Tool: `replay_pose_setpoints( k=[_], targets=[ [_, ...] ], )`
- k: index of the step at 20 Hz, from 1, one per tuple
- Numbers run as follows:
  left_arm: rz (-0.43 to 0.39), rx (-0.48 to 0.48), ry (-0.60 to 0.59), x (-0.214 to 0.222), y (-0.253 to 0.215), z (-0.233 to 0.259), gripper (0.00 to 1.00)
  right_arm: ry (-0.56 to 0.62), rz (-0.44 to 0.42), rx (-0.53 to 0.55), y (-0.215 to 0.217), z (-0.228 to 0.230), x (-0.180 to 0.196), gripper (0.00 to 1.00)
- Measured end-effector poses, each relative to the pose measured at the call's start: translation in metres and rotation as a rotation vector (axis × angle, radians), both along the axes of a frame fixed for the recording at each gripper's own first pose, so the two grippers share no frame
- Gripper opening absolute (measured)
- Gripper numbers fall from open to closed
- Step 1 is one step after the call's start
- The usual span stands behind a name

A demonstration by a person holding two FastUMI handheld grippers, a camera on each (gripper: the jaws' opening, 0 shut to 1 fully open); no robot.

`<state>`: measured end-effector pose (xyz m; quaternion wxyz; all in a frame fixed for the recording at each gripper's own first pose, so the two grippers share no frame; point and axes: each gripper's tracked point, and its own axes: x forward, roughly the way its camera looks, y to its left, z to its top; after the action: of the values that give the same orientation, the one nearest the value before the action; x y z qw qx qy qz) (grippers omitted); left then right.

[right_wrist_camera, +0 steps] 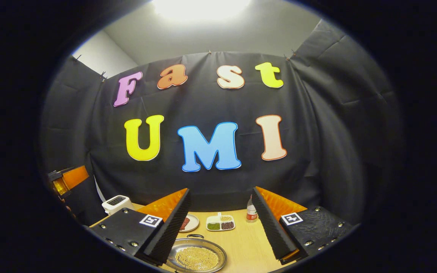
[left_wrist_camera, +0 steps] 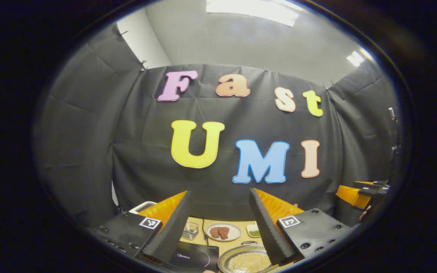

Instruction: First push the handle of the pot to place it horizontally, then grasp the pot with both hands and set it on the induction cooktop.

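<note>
Two grippers hang above the wooden table [right_wrist_camera: 241,242], each with its fingers spread wide and nothing between them. In the left gripper view, the left gripper [left_wrist_camera: 218,227] frames the pot [left_wrist_camera: 246,261], a shallow metal pan filled with small yellowish beads, which sits on the table just right of the black induction cooktop [left_wrist_camera: 195,256]. In the right gripper view, the right gripper [right_wrist_camera: 220,231] is above and right of the pot [right_wrist_camera: 197,258], whose dark handle [right_wrist_camera: 195,236] lies at its far rim. Beyond the pot stand a small glass [left_wrist_camera: 190,229], a plate with brown pieces [left_wrist_camera: 223,232], a divided dish [right_wrist_camera: 220,223] and a bottle [right_wrist_camera: 251,213]. A white appliance [right_wrist_camera: 117,203] sits far left of the pot.
</note>
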<state>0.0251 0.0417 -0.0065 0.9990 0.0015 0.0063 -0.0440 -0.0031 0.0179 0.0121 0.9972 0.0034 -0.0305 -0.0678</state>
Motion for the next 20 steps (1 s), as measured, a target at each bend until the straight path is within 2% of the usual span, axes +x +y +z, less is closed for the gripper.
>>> replay_pose_setpoints(
  k=[7, 13, 16, 18, 20],
  targets=[
    [-0.054, -0.005, -0.004, 0.013, -0.001, 0.000, 0.97, 0.015, -0.043, -0.017, 0.002, -0.005, 0.001, 0.98],
    [-0.105, -0.009, 0.018, 0.018, 0.004, -0.010, 0.97, 0.062, -0.069, 0.000, 0.016, -0.030, -0.002, 0.98],
    [-0.154, -0.025, 0.033, 0.020, -0.001, -0.017, 0.96, 0.127, -0.124, 0.047, 0.013, -0.057, -0.006, 0.57],
    [-0.182, -0.022, 0.049, 0.019, -0.004, -0.024, 0.99, 0.167, -0.111, 0.080, 0.019, -0.073, -0.006, 0.31],
    [-0.185, -0.014, 0.052, 0.019, -0.006, -0.026, 0.97, 0.243, -0.082, 0.082, 0.023, -0.098, -0.005, 0.24]
  ],
)
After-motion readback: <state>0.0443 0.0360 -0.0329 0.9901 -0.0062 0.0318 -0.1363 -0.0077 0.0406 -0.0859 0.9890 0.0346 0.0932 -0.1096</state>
